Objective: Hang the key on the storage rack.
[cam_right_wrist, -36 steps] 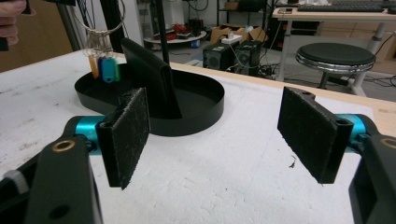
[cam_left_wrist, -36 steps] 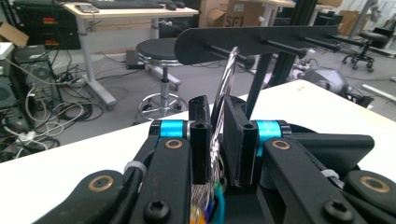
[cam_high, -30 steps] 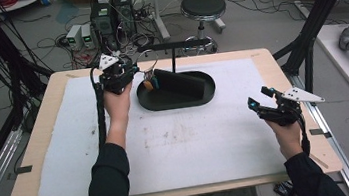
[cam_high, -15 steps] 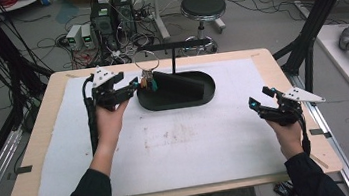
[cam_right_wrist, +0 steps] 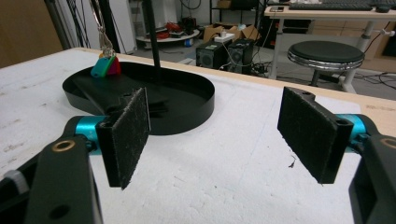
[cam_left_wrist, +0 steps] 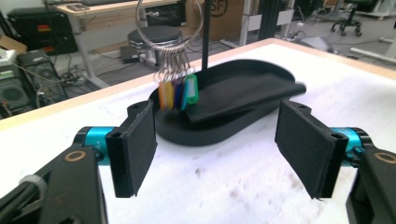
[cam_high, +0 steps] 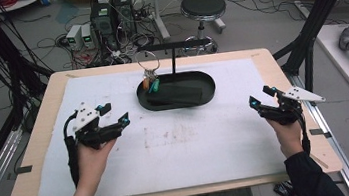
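Left tongs (cam_high: 114, 119): lower left of the high view, jaws spread wide with nothing between them, pads aimed toward the tray
Right tongs (cam_high: 259, 98): lower right of the high view, likewise wide open and empty, well apart from the tray
Bench (cam_high: 124, 195): white mat with smudges in the middle; a low sweep of either hand could drag a pad across it
Tray (cam_high: 206, 81): black oval dish at upper centre of the high view; light, so I judge a push against its rim would slide it
Black slab (cam_high: 175, 97): lies tilted in the tray, one corner jutting over the rim in the left gripper view; a jaw could catch that corner and tip it out
Key tags (cam_left_wrist: 178, 94): bunch of coloured tags hanging on a ring (cam_left_wrist: 170, 23) from the stand, at the tray's left end; blurred in the left gripper view, so possibly swinging, and a grab could miss
Stand (cam_high: 173, 57): thin post with crossbar; a tug on the ring might topple it or lift the tray
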Demonstrator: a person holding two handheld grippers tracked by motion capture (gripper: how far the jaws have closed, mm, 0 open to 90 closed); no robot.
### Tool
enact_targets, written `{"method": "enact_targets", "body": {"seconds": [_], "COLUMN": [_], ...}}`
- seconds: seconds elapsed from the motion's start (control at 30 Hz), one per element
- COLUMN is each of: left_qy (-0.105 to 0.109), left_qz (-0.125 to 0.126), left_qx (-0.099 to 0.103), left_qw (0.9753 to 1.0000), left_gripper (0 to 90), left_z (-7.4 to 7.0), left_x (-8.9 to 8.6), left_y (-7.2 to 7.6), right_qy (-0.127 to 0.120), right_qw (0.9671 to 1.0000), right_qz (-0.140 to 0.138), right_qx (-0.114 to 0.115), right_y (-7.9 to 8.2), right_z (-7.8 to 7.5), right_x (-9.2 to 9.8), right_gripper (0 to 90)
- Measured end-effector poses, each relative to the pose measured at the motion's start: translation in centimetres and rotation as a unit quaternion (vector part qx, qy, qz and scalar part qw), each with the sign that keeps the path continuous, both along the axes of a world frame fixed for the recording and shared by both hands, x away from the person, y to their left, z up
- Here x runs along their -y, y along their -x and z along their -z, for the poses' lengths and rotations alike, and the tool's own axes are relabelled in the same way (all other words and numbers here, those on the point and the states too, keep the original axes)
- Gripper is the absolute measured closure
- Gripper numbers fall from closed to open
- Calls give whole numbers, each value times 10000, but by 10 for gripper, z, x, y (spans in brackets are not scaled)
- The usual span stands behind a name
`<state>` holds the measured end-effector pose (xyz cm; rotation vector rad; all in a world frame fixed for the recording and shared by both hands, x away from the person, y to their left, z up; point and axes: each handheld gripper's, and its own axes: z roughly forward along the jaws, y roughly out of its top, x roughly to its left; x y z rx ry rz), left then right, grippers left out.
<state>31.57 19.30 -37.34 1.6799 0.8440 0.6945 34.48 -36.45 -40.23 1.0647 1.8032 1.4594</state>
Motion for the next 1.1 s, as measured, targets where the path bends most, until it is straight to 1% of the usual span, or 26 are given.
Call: {"method": "enact_targets", "body": {"seconds": [0.1,0.17,0.23,0.3,0.47,0.6,0.77,0.83,0.87,1.0,1.1], "left_qy": [-39,-92,-202,-207,-347,-333,-401,-366,-401,-370,-386], "left_qz": [-128,-224,-322,-357,-436,-446,-488,-499,-516,-531,-532], "left_qx": [57,65,28,8,83,72,79,90,87,81,63], "left_qw": [9999,9997,9993,9991,9984,9984,9980,9980,9978,9979,9978], "left_gripper": [288,288,288,288,284,278,277,277,277,276,277], "left_z": [11,17,23,26,28,30,33,33,33,34,34], "left_x": [-11,-15,-21,-24,-30,-33,-36,-37,-37,-37,-37], "left_y": [9,12,14,14,14,14,14,14,14,14,14], "right_qy": [0,7,16,34,54,59,99,97,96,93,95], "right_qw": [10000,10000,10000,10000,10000,10000,9999,9999,9999,9999,9999], "right_qz": [27,33,41,35,48,45,30,31,34,21,21], "right_qx": [-11,-17,-6,26,16,-18,-24,-31,-34,-36,-53], "right_y": [0,0,1,1,0,-2,-4,-4,-4,-4,-4], "right_z": [0,0,0,-1,0,1,2,2,2,2,2], "right_x": [1,1,1,1,0,-1,-2,-2,-2,-2,-2], "right_gripper": [255,255,256,256,255,255,255,255,255,255,255]}}
